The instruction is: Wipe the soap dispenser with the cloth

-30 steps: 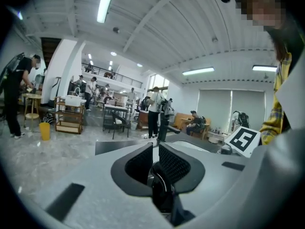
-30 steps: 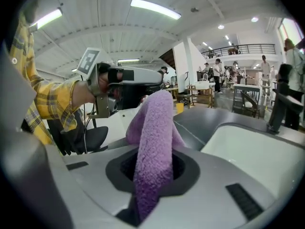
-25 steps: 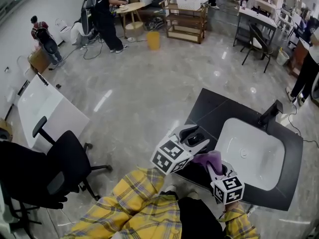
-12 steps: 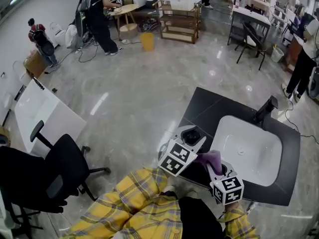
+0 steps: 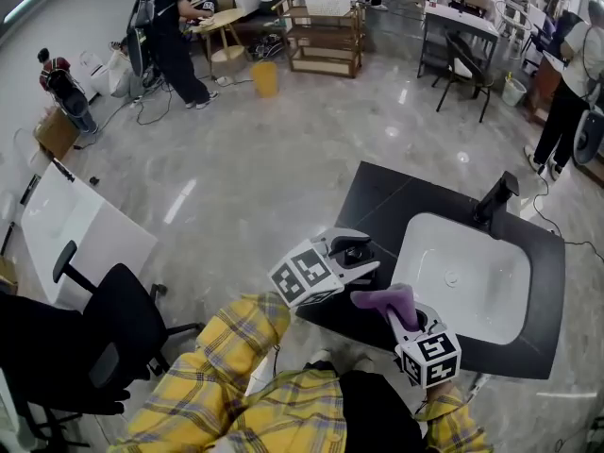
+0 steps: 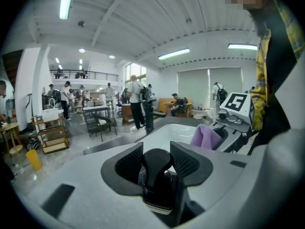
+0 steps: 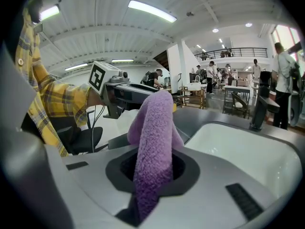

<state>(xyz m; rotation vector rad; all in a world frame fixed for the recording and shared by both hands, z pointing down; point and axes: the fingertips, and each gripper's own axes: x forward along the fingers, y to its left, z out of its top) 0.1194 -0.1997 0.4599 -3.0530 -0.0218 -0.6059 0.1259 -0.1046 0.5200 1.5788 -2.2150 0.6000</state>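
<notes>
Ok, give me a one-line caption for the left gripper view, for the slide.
Left tool clamped on the black-topped soap dispenser, purple cloth just beyond it, white sink behind.

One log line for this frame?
left gripper: holds black pump soap dispenser | right gripper: holds purple fleece cloth | contact: none

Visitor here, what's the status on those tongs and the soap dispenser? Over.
Left tongs clamped on soap dispenser, at the pump. Right tongs clamped on purple cloth. Cloth not yet touching dispenser; nothing between them.
</notes>
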